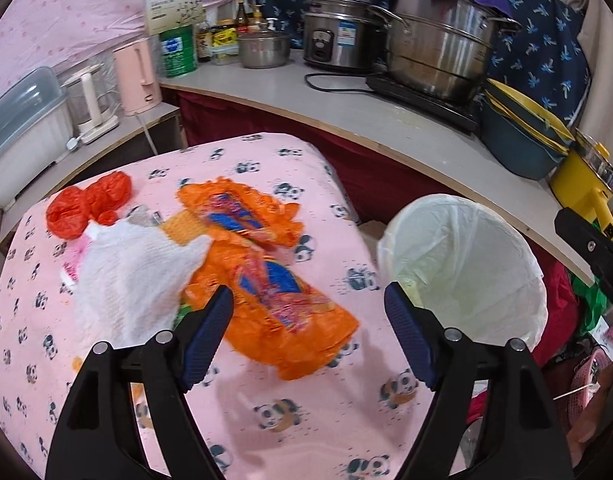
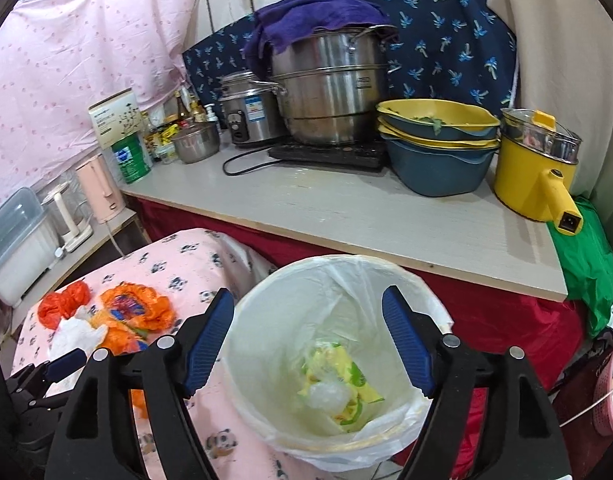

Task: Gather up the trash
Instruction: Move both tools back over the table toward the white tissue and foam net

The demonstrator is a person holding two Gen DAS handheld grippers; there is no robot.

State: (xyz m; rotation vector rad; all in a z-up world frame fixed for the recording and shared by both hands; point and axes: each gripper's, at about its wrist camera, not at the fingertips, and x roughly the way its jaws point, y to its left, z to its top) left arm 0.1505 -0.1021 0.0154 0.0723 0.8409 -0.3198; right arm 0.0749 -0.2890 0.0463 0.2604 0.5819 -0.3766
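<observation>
On the pink panda-print cloth [image 1: 298, 424] lie a large orange wrapper [image 1: 274, 280], a crumpled red bag [image 1: 86, 204] and a white tissue [image 1: 134, 276]. My left gripper [image 1: 308, 332] is open and empty just above the near end of the orange wrapper. The white-lined bin [image 1: 466, 264] stands to the right of the cloth. My right gripper [image 2: 308, 344] is open and empty over the bin [image 2: 406, 292], which holds yellow-green wrappers and clear plastic [image 2: 338, 384]. The same trash pile [image 2: 118, 316] shows at left in the right wrist view.
A counter [image 2: 346, 208] behind carries a steel steamer pot [image 2: 330, 88], rice cooker [image 2: 246, 108], stacked blue-yellow basins [image 2: 438, 148], a yellow electric pot [image 2: 534, 164] and bottles. A pink kettle [image 1: 136, 76] and plastic box [image 1: 22, 128] stand at left. Pink baskets [image 2: 610, 388] sit at far right.
</observation>
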